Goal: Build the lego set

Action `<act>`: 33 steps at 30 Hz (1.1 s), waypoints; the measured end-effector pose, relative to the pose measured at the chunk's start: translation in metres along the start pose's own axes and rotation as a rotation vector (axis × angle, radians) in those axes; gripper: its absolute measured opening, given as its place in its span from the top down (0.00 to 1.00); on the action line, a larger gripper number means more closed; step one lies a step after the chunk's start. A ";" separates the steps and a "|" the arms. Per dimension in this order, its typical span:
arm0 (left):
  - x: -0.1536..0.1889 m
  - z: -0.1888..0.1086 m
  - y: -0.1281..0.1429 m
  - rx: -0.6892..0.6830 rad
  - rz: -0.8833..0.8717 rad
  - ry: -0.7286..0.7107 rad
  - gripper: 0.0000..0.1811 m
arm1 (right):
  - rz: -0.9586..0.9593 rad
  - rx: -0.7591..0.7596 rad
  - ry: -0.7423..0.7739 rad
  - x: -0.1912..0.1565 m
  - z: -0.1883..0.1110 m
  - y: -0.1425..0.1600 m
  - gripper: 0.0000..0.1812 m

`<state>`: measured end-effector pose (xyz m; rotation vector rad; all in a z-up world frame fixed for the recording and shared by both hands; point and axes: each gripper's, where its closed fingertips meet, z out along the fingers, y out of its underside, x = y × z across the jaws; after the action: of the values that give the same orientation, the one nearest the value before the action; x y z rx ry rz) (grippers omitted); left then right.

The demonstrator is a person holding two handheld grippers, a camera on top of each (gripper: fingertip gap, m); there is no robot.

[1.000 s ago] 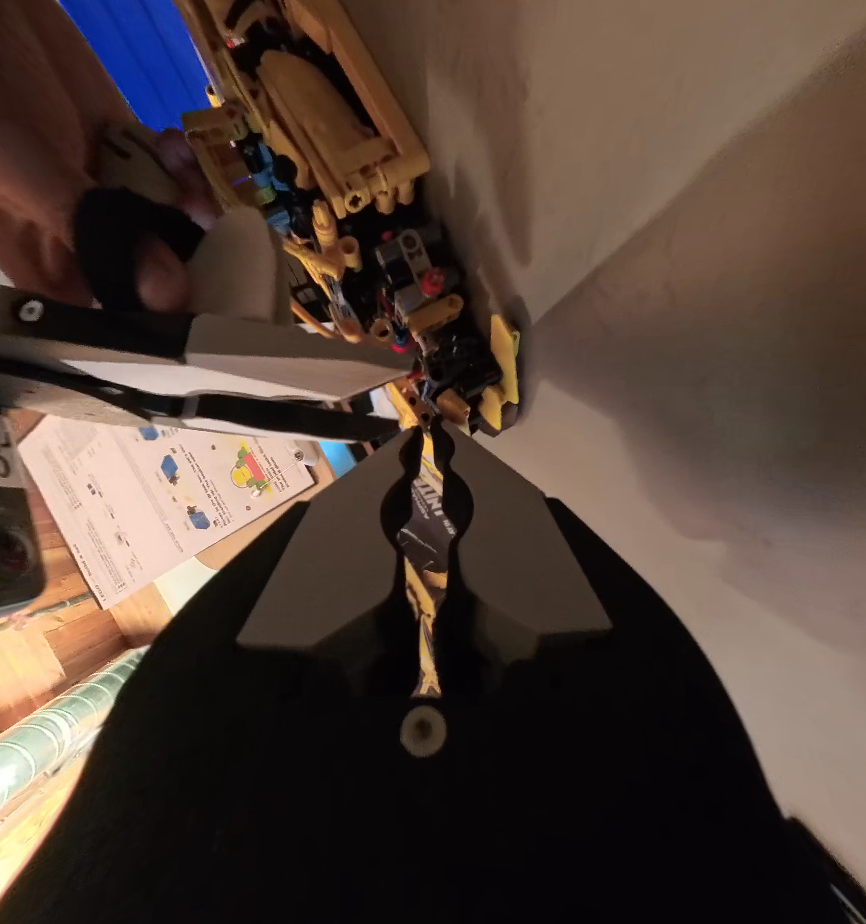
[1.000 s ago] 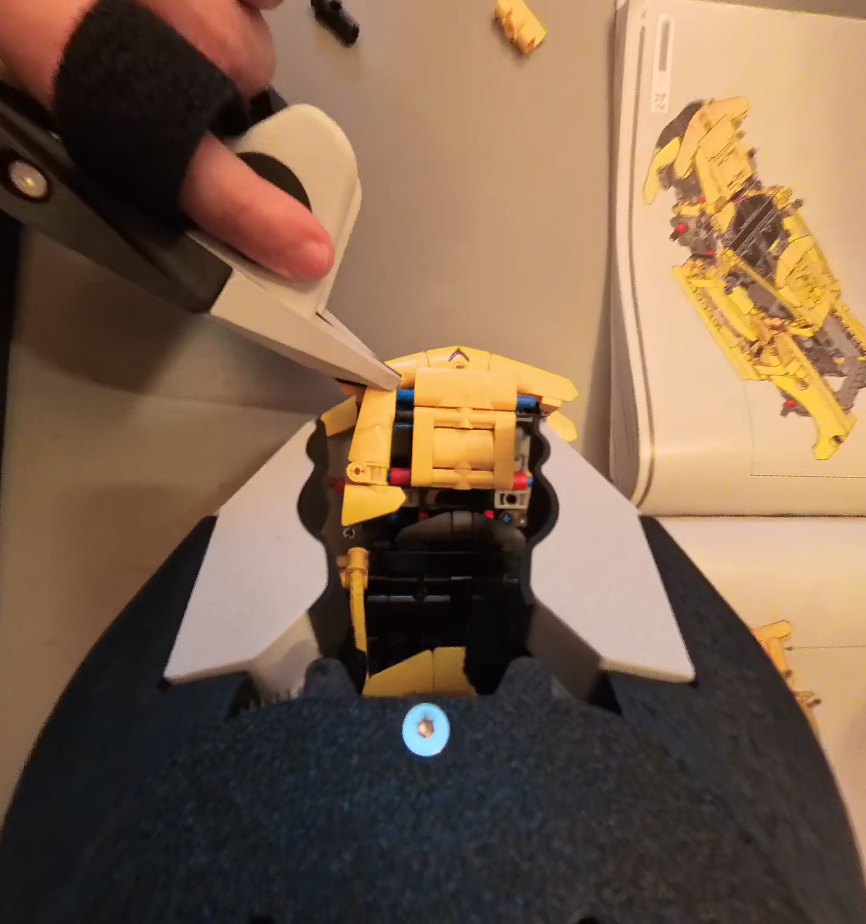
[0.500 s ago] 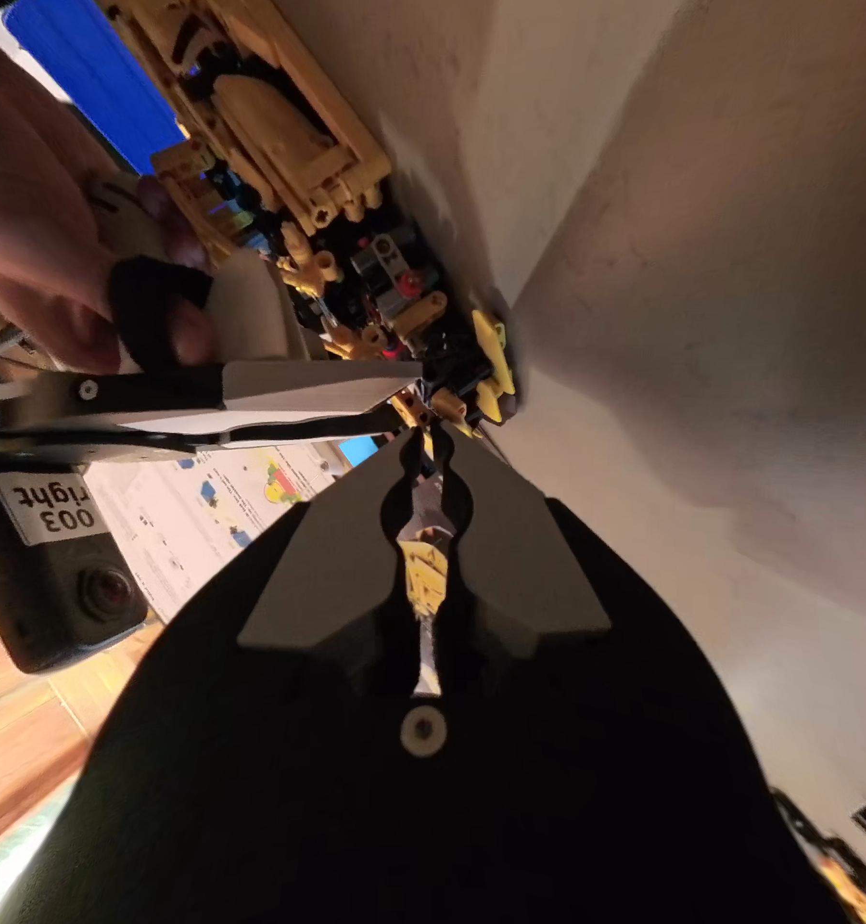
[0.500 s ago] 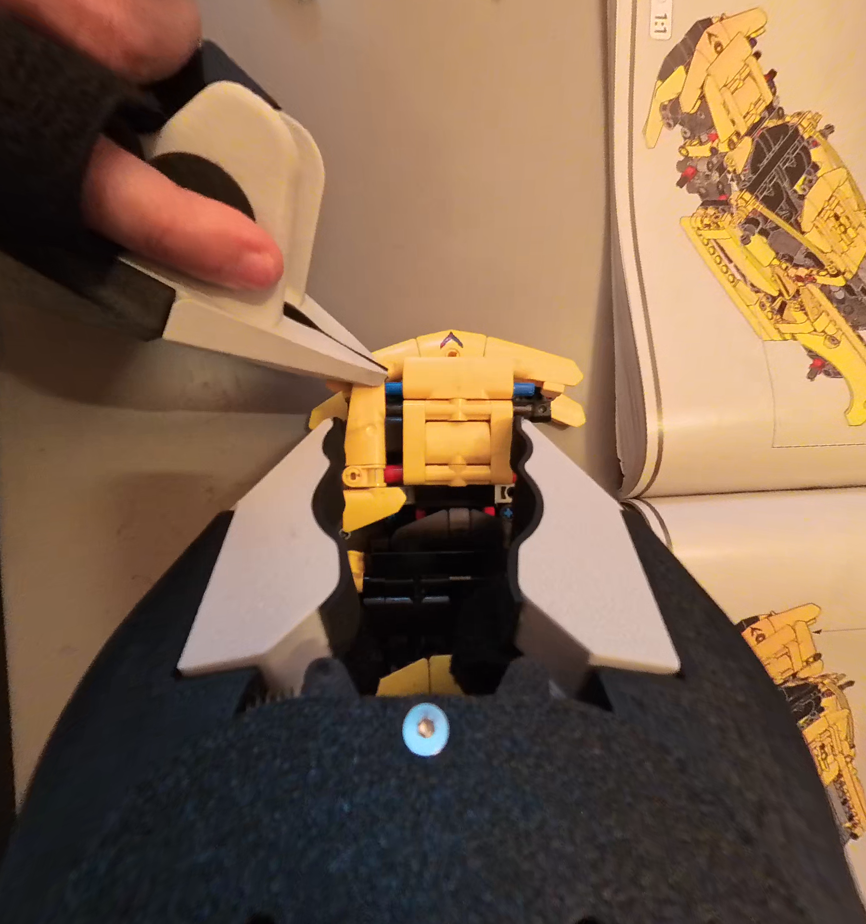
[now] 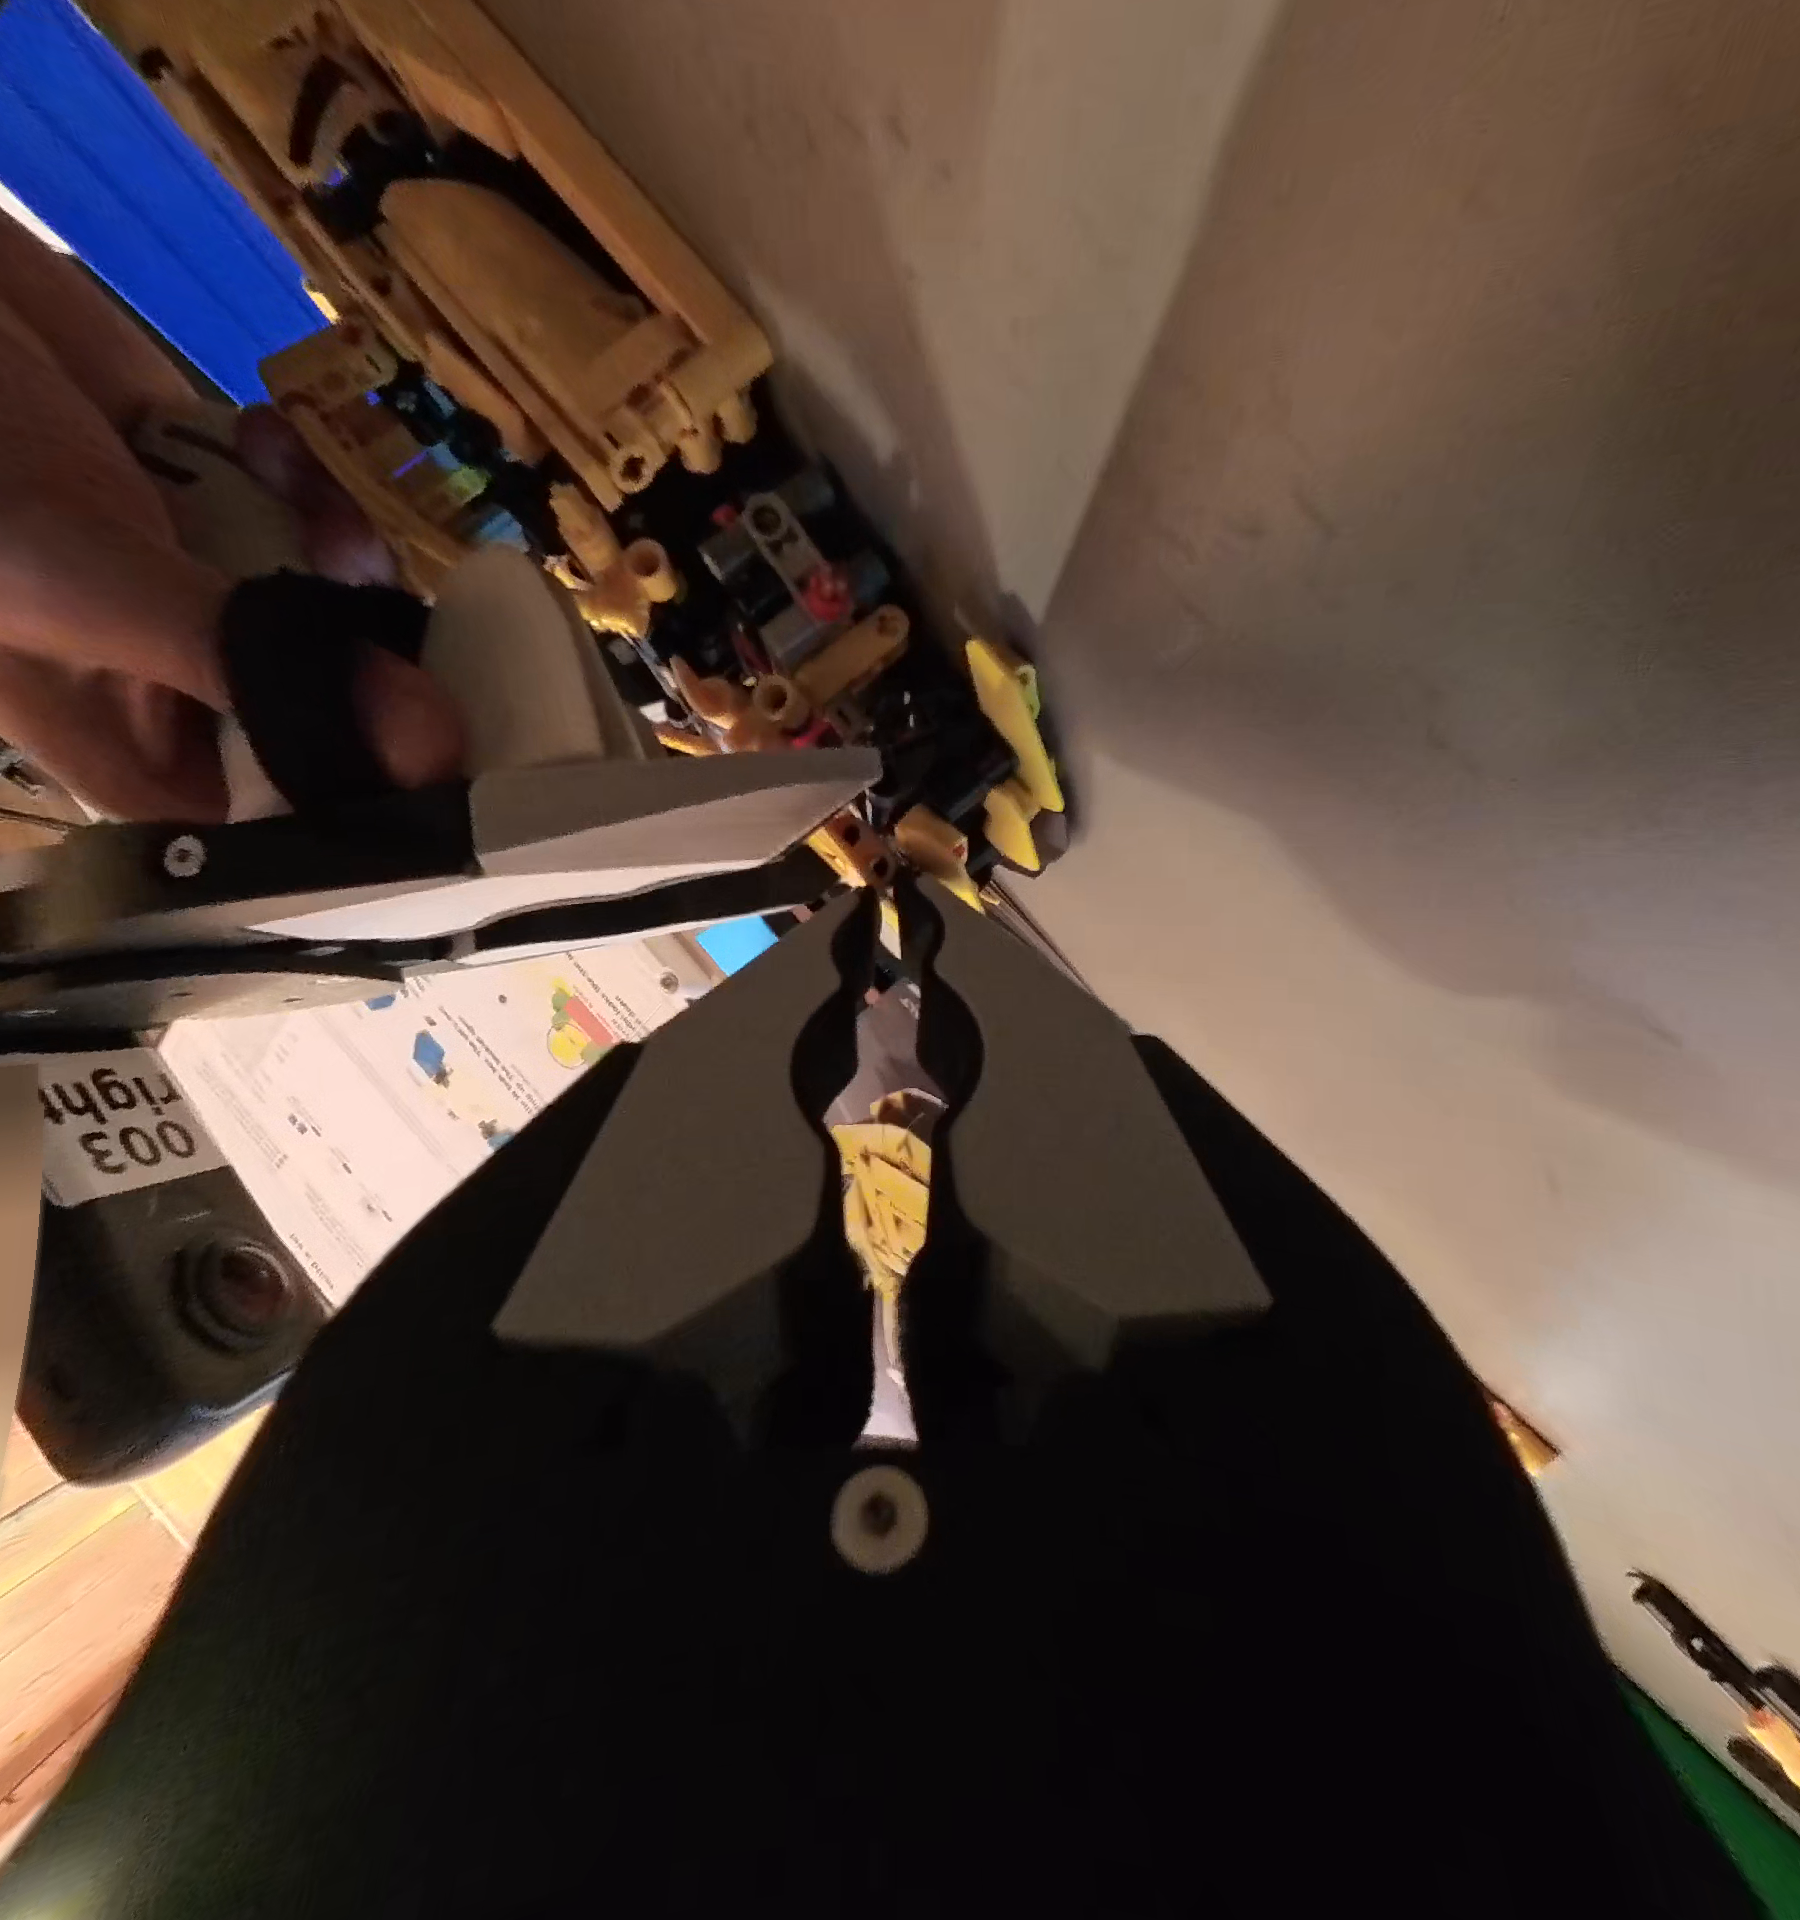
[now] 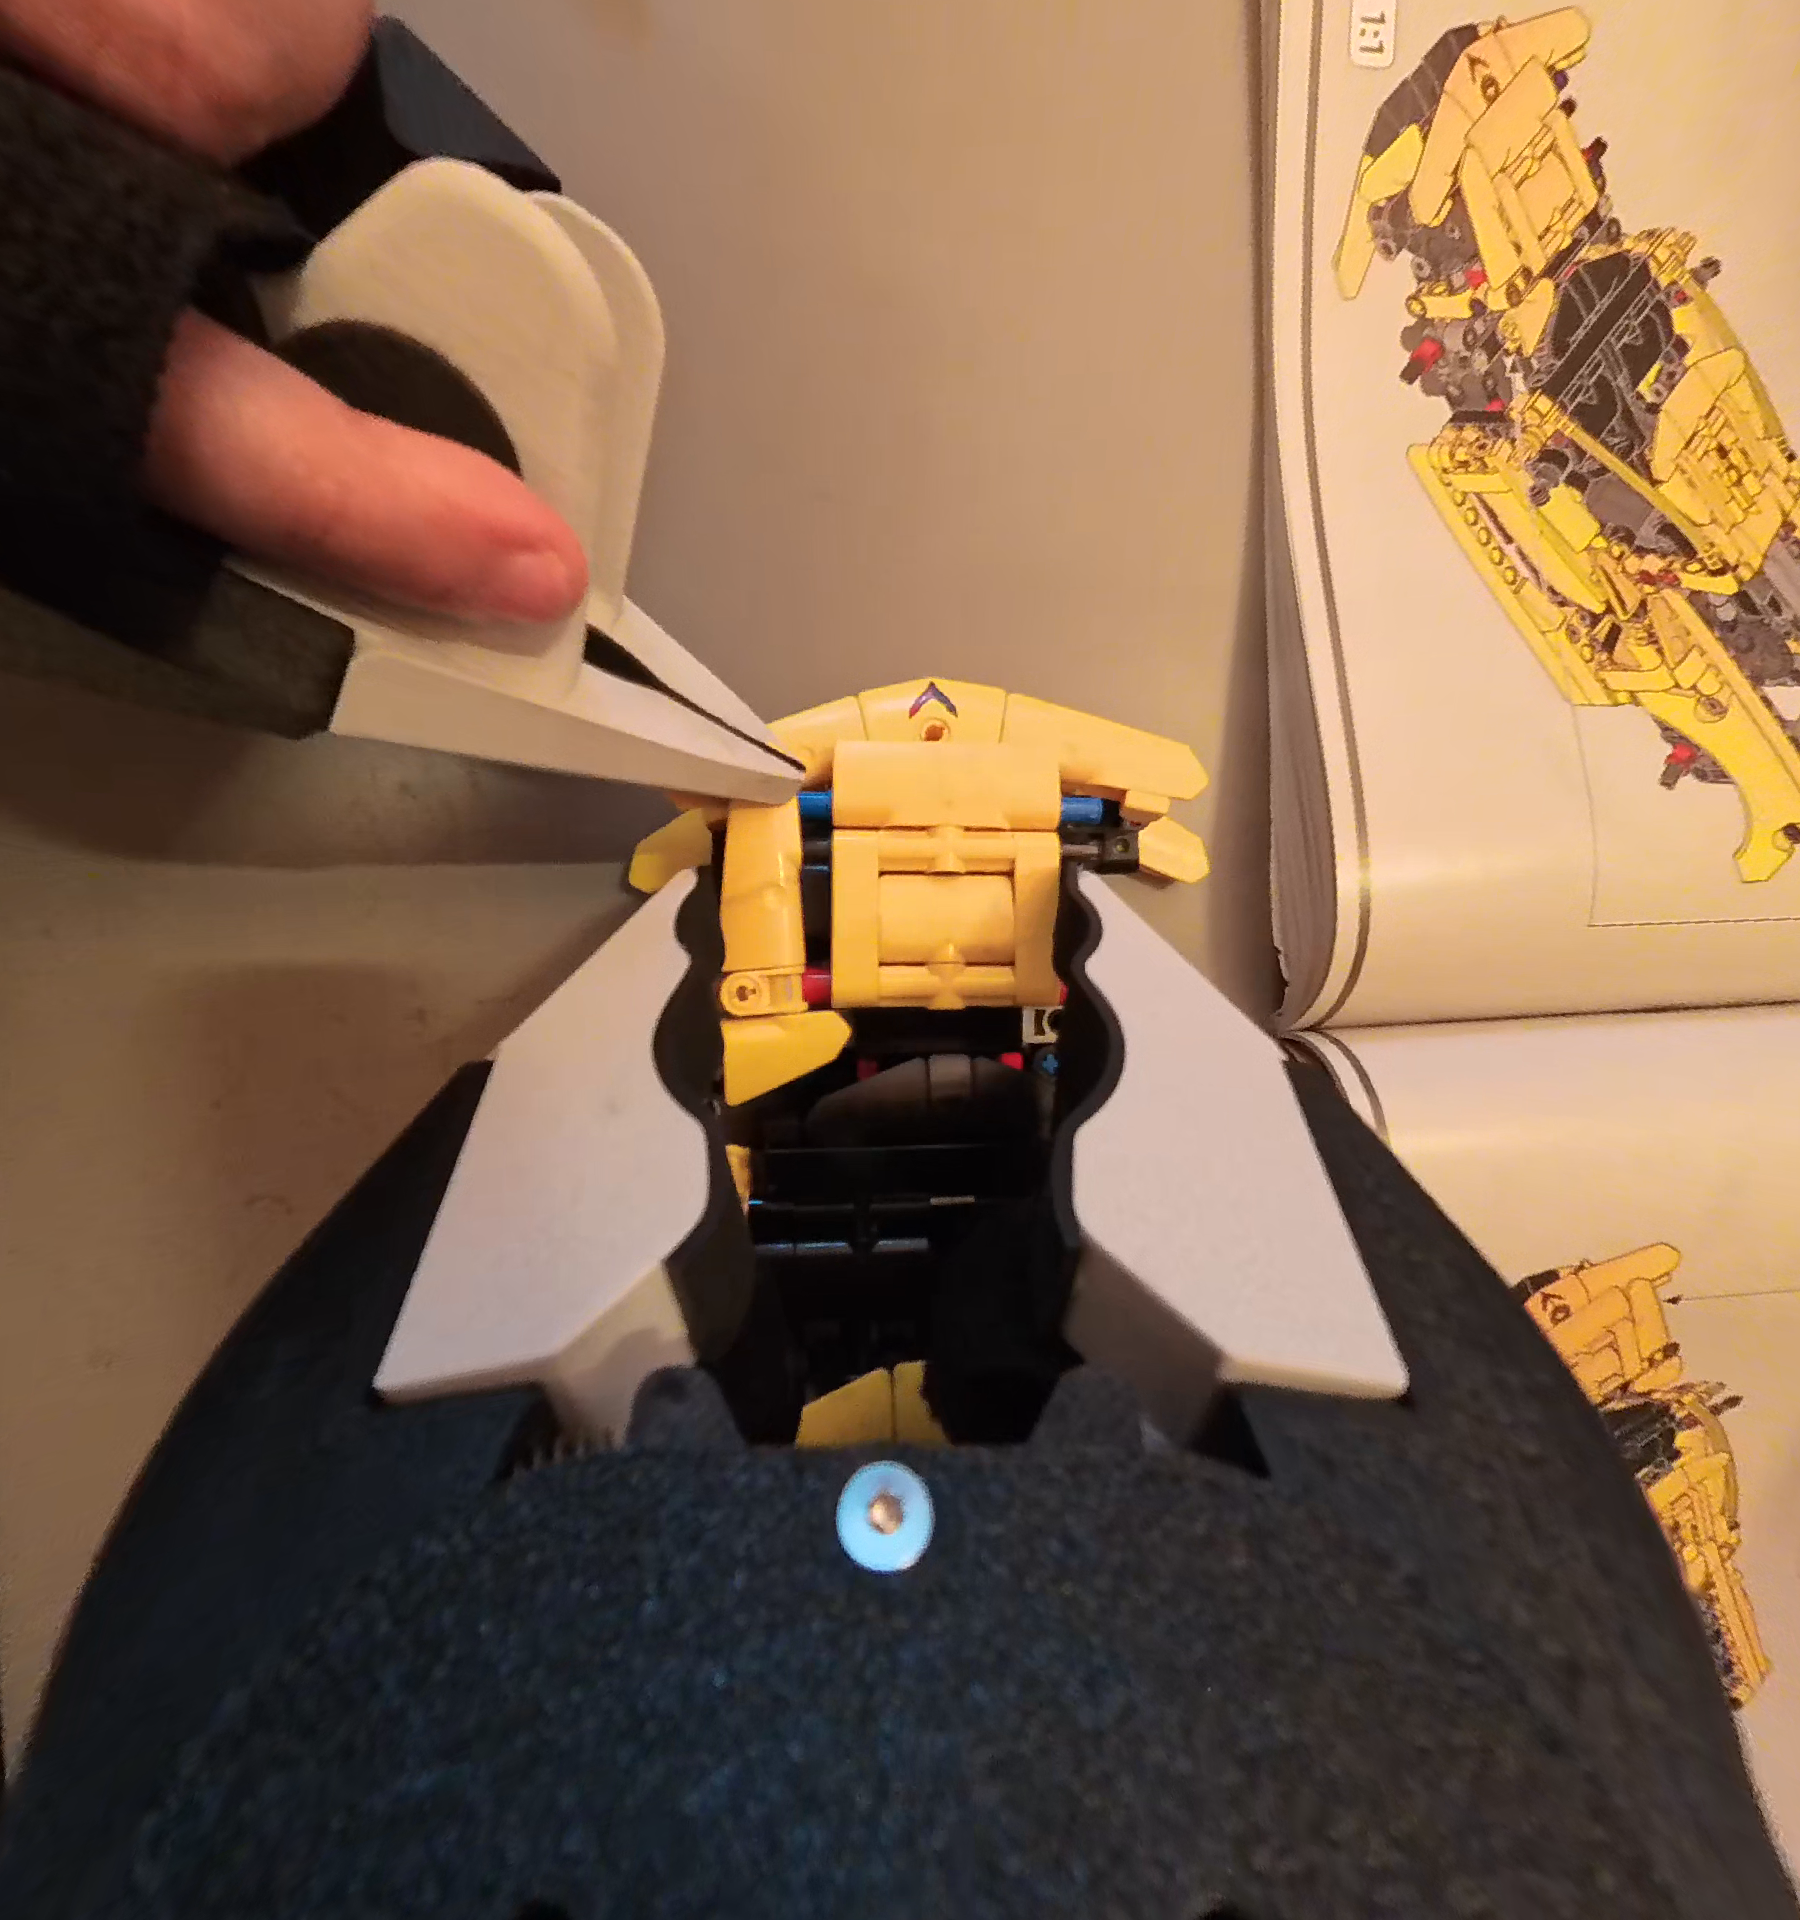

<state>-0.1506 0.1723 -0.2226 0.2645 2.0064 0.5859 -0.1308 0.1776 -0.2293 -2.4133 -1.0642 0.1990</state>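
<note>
A yellow and black lego vehicle model (image 6: 937,883) sits between the fingers of my right gripper (image 6: 885,878), which is shut on its two sides. My left gripper (image 6: 787,774) comes in from the upper left with its jaws together, its tips touching the model's front left corner. In the left wrist view, my left gripper (image 5: 891,904) points at the model's (image 5: 605,343) dark underside, and the right gripper (image 5: 854,831) crosses from the left. What lies between the left tips is hidden.
An open instruction booklet (image 6: 1498,520) lies to the right on the beige table (image 6: 927,312). A person's hand (image 6: 356,499) holds the left gripper. A printed leaflet (image 5: 356,1091) lies under the right gripper. Several loose pieces (image 5: 1769,1714) lie at the table's edge. Only a small space, under 4 cm, lies between the two pairs of fingers.
My right gripper's fingers have closed in on the model's sides. The booklet has slid down in the right wrist view. The left gripper's tips have stayed at the front left corner.
</note>
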 end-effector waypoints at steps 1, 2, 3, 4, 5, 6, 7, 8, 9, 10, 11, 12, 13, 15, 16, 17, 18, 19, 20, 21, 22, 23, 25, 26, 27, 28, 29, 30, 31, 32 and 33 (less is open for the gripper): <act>0.000 0.000 0.000 -0.002 0.002 0.000 0.99 | -0.004 0.000 0.002 0.000 0.000 0.000 0.65; 0.000 0.000 0.000 -0.003 0.006 -0.003 0.99 | -0.014 -0.001 0.010 0.000 0.000 0.000 0.65; 0.000 0.000 0.000 -0.005 0.006 -0.005 0.99 | -0.017 0.000 0.013 0.000 0.000 0.000 0.65; 0.000 0.000 0.000 -0.009 0.001 -0.009 0.99 | -0.016 0.003 0.012 0.000 0.000 0.000 0.65; 0.000 0.000 0.000 -0.014 0.001 -0.013 0.99 | -0.018 0.003 0.012 0.000 0.000 0.000 0.65; -0.001 0.000 0.000 -0.019 0.002 -0.017 0.99 | -0.019 0.004 0.013 0.000 0.000 -0.001 0.65; -0.001 0.000 0.001 -0.019 -0.004 -0.019 0.99 | -0.015 0.005 0.011 0.000 -0.001 -0.001 0.65; -0.001 0.000 0.001 -0.016 -0.011 -0.019 0.99 | -0.018 0.006 0.011 0.000 -0.001 -0.001 0.65; -0.001 0.000 0.000 -0.013 -0.013 -0.019 0.99 | -0.026 0.007 0.015 0.000 -0.001 -0.001 0.65; -0.001 0.000 0.000 -0.014 -0.015 -0.018 0.99 | -0.025 0.005 0.017 0.000 -0.001 -0.001 0.65; -0.001 0.000 0.001 -0.014 -0.014 -0.018 0.98 | -0.027 0.005 0.020 0.000 -0.001 -0.001 0.66; -0.002 0.000 0.001 -0.013 -0.018 -0.019 0.99 | -0.025 0.006 0.017 0.000 -0.001 -0.001 0.66; -0.002 0.000 0.001 -0.012 -0.027 -0.019 0.99 | -0.023 0.006 0.016 0.000 -0.001 -0.001 0.66; -0.002 0.000 0.001 0.000 -0.054 -0.011 0.99 | -0.014 0.004 0.007 0.000 -0.001 0.000 0.66; -0.002 0.001 0.002 -0.006 -0.080 0.001 0.99 | -0.003 0.002 0.000 0.000 -0.001 -0.001 0.66; -0.002 0.001 0.002 -0.013 -0.100 0.008 0.99 | 0.002 0.006 -0.004 0.000 -0.001 -0.001 0.66; -0.002 0.001 0.002 -0.019 -0.128 0.010 0.99 | 0.007 0.006 -0.008 0.000 -0.001 0.000 0.66; -0.002 0.001 0.002 -0.018 -0.188 0.012 0.99 | 0.020 0.007 -0.017 0.000 -0.001 0.000 0.66; -0.002 0.001 0.002 -0.003 -0.271 0.018 0.99 | 0.024 0.009 -0.019 0.001 -0.001 -0.001 0.66; -0.002 0.001 0.002 0.026 -0.348 0.022 0.98 | 0.014 0.010 -0.011 0.001 -0.001 -0.001 0.65; -0.002 0.001 0.002 0.061 -0.425 0.024 0.98 | 0.001 0.010 -0.007 0.001 -0.001 -0.001 0.65; -0.002 0.001 0.002 0.090 -0.506 0.031 0.98 | -0.003 0.010 -0.009 0.001 -0.001 -0.001 0.65; 0.001 0.002 0.007 0.116 -0.650 0.052 0.98 | -0.007 0.008 -0.023 -0.002 -0.001 -0.001 0.63; 0.003 0.002 0.009 0.128 -0.704 0.062 0.98 | -0.016 0.006 -0.026 -0.003 0.000 0.000 0.62; 0.005 0.002 0.011 0.142 -0.744 0.074 0.98 | -0.026 0.003 -0.030 -0.004 0.000 0.000 0.60; 0.008 0.001 0.013 0.148 -0.769 0.088 0.96 | -0.032 0.002 -0.034 -0.005 0.000 0.000 0.58; 0.011 0.001 0.016 0.150 -0.792 0.099 0.95 | -0.033 0.003 -0.038 -0.006 0.000 0.000 0.58; 0.013 0.000 0.020 0.155 -0.824 0.103 0.95 | -0.034 0.006 -0.054 -0.008 -0.001 0.000 0.56; 0.013 0.000 0.025 0.166 -0.877 0.103 0.95 | -0.032 0.016 -0.068 -0.009 -0.002 -0.001 0.55; 0.013 -0.001 0.028 0.202 -0.961 0.122 0.95 | -0.029 0.034 -0.075 -0.009 -0.005 -0.002 0.54; 0.011 -0.002 0.028 0.262 -1.077 0.155 0.94 | -0.029 0.051 -0.077 -0.008 -0.008 -0.002 0.53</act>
<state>-0.1596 0.2006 -0.2156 -0.7032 2.0200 -0.3493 -0.1352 0.1701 -0.2215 -2.3600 -1.1141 0.3071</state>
